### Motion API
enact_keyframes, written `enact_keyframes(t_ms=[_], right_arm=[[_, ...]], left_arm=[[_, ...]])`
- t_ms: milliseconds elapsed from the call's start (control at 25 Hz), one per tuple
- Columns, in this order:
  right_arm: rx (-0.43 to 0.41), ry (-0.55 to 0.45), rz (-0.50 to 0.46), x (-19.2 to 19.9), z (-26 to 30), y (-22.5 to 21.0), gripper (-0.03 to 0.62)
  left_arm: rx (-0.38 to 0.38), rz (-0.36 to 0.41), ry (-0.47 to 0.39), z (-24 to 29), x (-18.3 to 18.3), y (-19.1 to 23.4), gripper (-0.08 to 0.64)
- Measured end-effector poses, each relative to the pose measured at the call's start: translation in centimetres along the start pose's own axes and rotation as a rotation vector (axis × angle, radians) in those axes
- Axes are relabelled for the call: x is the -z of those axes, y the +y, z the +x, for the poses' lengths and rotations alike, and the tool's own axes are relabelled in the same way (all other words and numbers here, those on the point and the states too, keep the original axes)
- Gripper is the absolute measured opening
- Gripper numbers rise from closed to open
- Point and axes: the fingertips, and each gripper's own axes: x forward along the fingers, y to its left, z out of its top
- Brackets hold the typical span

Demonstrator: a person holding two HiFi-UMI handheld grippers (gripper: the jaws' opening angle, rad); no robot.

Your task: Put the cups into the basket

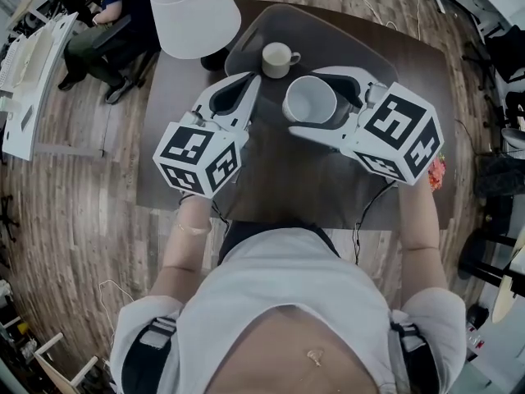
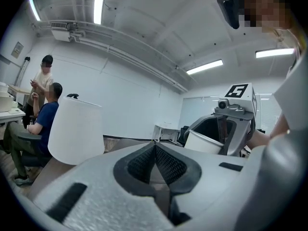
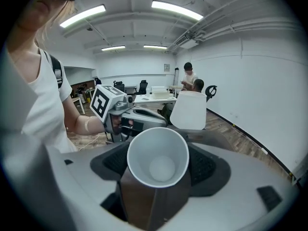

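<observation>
Right gripper view shows right gripper (image 3: 159,166) clamping 1 empty white cup (image 3: 158,150); head view adds a mug (image 1: 277,58) at 12 o'clock, perhaps on a tray (image 1: 332,31); left gripper (image 2: 154,152) closed, empty.

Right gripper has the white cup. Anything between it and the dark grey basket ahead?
Nothing visible blocks it. The white cup in the right gripper is at the near edge of the dark grey basket. A white handled mug already sits inside at left; the white lampshade stands outside it.
</observation>
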Motion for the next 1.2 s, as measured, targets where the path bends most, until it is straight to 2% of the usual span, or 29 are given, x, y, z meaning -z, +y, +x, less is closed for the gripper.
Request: enact_keyframes(t_ms=[200,600,920,1200], right_arm=[[0.017,0.01,0.019,0.3,0.1,-2.5,0.374],[0.011,0.044,0.055,1.8,3.2,-7.1,0.374],[0.02,0.072,0.021,3.1,8.3,-9.7,0.374],[-0.045,0.101,0.036,4.6,12.1,-9.9,0.374]], left_arm=[[0.005,0.006,-0.008,1.5,-0.7,0.8,0.011],[-0.005,-0.039,-0.011,3.7,-0.5,3.0,0.011],[-0.024,-0.038,-0.002,3.3,0.1,4.8,0.011],[-0.053,-0.077,-0.014,2.3,0.6,6.5,0.011]])
